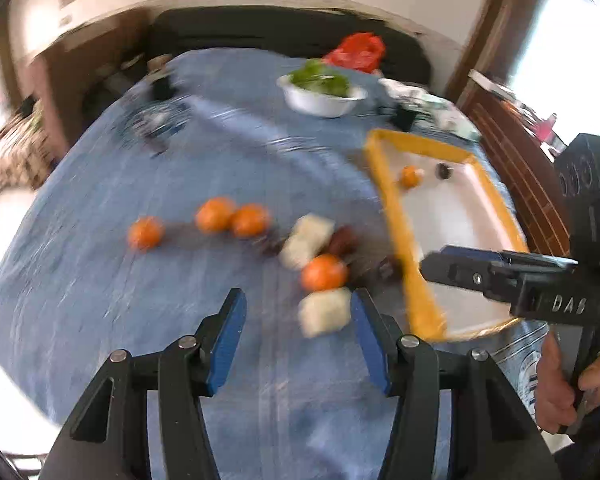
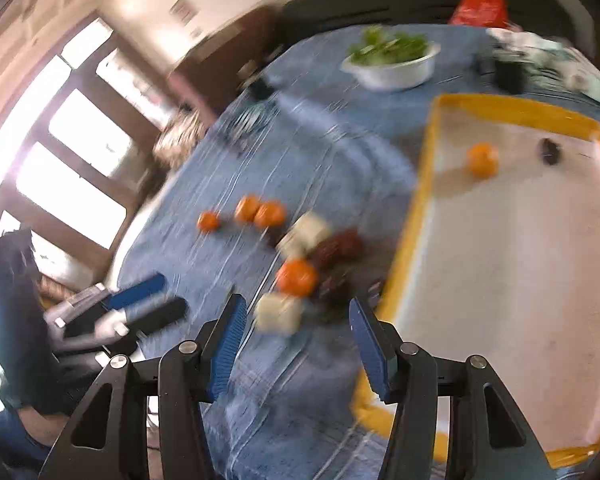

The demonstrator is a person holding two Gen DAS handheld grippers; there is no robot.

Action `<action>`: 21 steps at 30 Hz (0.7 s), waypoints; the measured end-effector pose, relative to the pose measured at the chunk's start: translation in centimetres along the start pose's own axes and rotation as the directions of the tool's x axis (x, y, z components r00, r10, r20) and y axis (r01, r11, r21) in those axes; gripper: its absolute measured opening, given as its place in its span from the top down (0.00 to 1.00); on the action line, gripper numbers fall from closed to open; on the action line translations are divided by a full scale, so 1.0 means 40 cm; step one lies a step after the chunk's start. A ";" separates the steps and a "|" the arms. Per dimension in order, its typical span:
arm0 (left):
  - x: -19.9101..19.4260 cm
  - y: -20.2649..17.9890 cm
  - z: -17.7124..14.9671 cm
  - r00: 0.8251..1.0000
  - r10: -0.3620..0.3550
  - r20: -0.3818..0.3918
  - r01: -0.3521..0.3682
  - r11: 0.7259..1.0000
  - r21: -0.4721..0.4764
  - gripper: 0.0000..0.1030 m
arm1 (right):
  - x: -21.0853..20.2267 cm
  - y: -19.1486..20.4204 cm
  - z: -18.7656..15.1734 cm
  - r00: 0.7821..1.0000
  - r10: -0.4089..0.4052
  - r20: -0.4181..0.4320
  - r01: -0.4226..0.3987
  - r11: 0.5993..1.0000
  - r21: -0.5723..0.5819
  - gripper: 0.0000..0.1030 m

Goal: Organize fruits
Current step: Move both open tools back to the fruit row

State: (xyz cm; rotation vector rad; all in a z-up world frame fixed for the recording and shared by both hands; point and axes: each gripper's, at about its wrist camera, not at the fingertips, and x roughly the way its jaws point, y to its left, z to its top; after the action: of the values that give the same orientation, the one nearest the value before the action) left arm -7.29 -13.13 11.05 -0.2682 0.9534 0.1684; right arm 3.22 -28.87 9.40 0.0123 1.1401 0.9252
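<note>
While tilted down over the tablecloth [image 1: 140, 320], both hand-held grippers [image 1: 296, 340] [image 2: 296, 340] gape apart, holding nothing.

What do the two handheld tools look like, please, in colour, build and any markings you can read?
Both are black, angular linkage frames with silver pivot pins and two fingers carrying ribbed blue pads. The left tool and right tool match. Seen side-on, the right tool's body bears pale lettering and a small green light, above a pistol-style handle.
</note>
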 end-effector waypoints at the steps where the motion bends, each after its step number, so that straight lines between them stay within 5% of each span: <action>1: -0.016 0.027 -0.017 1.000 0.019 0.007 -0.019 1.000 -0.024 0.48 | 0.018 0.014 -0.009 1.000 -0.001 -0.020 0.000 1.000 -0.011 0.43; 7: -0.033 0.160 -0.069 0.999 0.037 0.014 -0.035 0.992 -0.122 0.48 | 0.072 0.041 -0.035 0.998 -0.058 -0.035 0.058 0.998 -0.021 0.43; 21: -0.015 0.292 -0.027 0.998 -0.067 0.023 0.067 0.997 -0.032 0.47 | 0.230 0.100 -0.021 0.963 -0.243 -0.113 0.251 0.967 0.054 0.45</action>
State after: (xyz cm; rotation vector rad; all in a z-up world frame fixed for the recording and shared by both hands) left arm -11.50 -2.31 9.19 -0.3278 0.9197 0.1253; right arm 1.02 -20.84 3.74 -0.1224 1.2394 0.6705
